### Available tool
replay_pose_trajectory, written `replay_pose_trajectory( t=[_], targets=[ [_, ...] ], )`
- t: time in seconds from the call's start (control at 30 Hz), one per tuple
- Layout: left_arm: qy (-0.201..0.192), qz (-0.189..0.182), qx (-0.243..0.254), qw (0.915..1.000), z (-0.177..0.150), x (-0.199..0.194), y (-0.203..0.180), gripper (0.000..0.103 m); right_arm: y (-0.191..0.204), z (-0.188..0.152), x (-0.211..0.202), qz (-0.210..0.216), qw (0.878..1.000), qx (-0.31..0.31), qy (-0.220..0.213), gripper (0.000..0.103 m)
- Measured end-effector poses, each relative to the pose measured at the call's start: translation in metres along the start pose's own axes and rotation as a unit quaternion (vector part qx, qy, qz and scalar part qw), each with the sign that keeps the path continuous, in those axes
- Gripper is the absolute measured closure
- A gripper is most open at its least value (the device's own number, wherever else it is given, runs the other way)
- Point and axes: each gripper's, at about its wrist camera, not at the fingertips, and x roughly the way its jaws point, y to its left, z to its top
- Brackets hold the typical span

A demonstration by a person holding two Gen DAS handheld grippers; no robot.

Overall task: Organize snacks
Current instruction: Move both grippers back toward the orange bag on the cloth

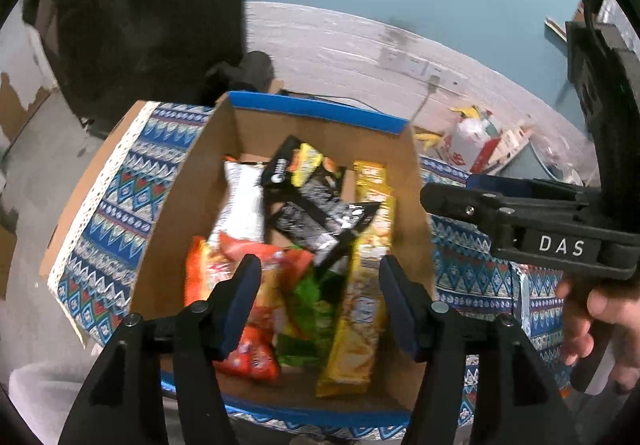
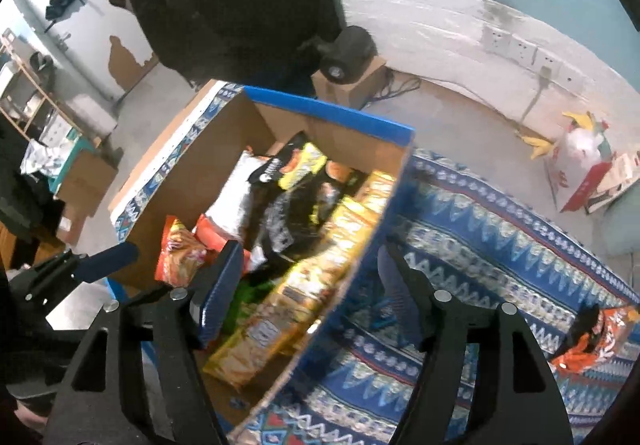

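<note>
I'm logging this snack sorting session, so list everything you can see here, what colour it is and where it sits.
cardboard box: one, brown with blue rim, on the patterned cloth
patterned cloth: one, blue, white and red, covering the table
snack packets in box: several; white packet at the back left, black packets in the middle, long yellow packets on the right side, orange packets and a green packet at the front
orange packet outside: one, on the cloth right of the box
white bag: one, on the floor by the wall
wall sockets: white, low on the wall
left tool: open over the box, nothing gripped
right tool: open, straddling the box's right wall
hand: holding the right tool's grip
</note>
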Motion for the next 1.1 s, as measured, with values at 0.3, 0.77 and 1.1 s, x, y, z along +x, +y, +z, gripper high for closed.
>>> replay_pose_trajectory(
  t=[0.3, 0.77, 1.1],
  targets=[
    [0.006, -0.021, 0.039, 0.9990, 0.007, 0.011, -0.049, 0.040, -0.060, -0.016, -0.025, -0.025, 0.999, 0.039, -0.009, 0.032],
    [0.014, -0.036, 0.100, 0.9942, 0.022, 0.038, -0.130, 0.038, -0.156, -0.049, -0.066, -0.048, 0.992, 0.109, -0.029, 0.030],
    [0.036, -0.042, 0.127, 0.9903, 0.028, 0.069, -0.176, 0.038, -0.212, -0.074, -0.079, -0.070, 0.987, 0.144, -0.028, 0.029]
  ],
)
